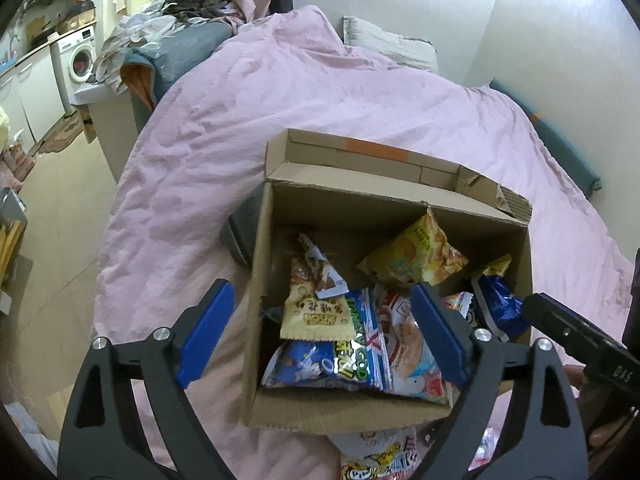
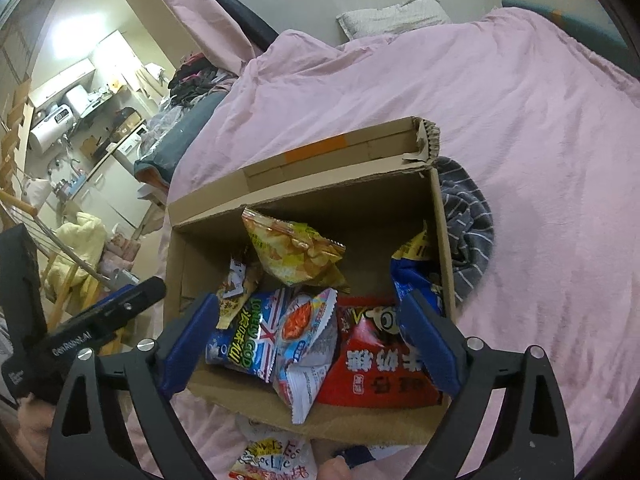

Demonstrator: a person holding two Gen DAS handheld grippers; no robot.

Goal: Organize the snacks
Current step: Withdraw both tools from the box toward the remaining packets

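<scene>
An open cardboard box (image 1: 400,196) (image 2: 304,184) sits on a pink bed and holds several snack bags: a yellow chip bag (image 1: 416,256) (image 2: 296,252), a blue-green "Lonely God" bag (image 1: 352,344) (image 2: 248,328), a red bag (image 2: 380,364), a pale blue-pink bag (image 2: 308,344) and a dark blue bag (image 1: 500,304) (image 2: 412,276). My left gripper (image 1: 320,336) is open and empty above the box's near left corner. My right gripper (image 2: 308,348) is open and empty above the box's near edge. Another snack bag (image 1: 380,456) (image 2: 272,460) lies on the bed in front of the box.
The pink duvet (image 1: 320,92) (image 2: 520,120) covers the bed. A grey striped cloth (image 2: 468,220) lies by the box's right side. A pillow (image 2: 392,16) is at the head. Clothes pile (image 1: 192,4) and kitchen units (image 1: 76,56) stand to the left.
</scene>
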